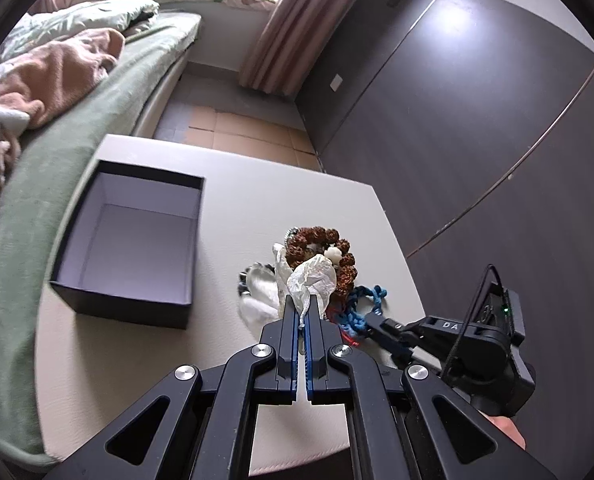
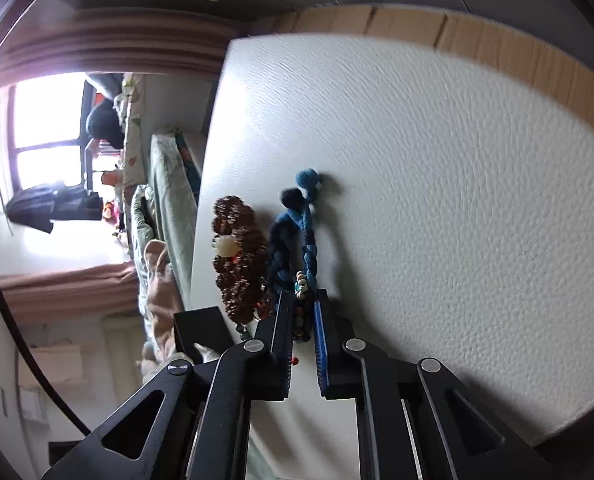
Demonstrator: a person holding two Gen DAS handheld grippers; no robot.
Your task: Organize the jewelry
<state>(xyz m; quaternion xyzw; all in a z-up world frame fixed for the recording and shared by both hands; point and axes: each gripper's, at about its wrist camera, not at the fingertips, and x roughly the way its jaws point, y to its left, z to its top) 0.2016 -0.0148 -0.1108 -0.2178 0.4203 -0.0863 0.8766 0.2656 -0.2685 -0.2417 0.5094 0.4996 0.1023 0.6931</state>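
Left gripper (image 1: 305, 300) clenched on a crinkled white pouch (image 1: 313, 280) above the pile, right gripper (image 2: 301, 300) clamped on the blue braid (image 2: 293, 240) beside the brown beads (image 2: 237, 256), box (image 1: 137, 304) empty nearby; risk of snagged strands dragging beads off the table (image 1: 257, 208).

Brown bead bracelet (image 1: 323, 254) heaped on table beside blue braided cord (image 2: 297, 236), crumpled white pouch (image 1: 311, 280) lifted, open black box (image 1: 137, 236) empty at left
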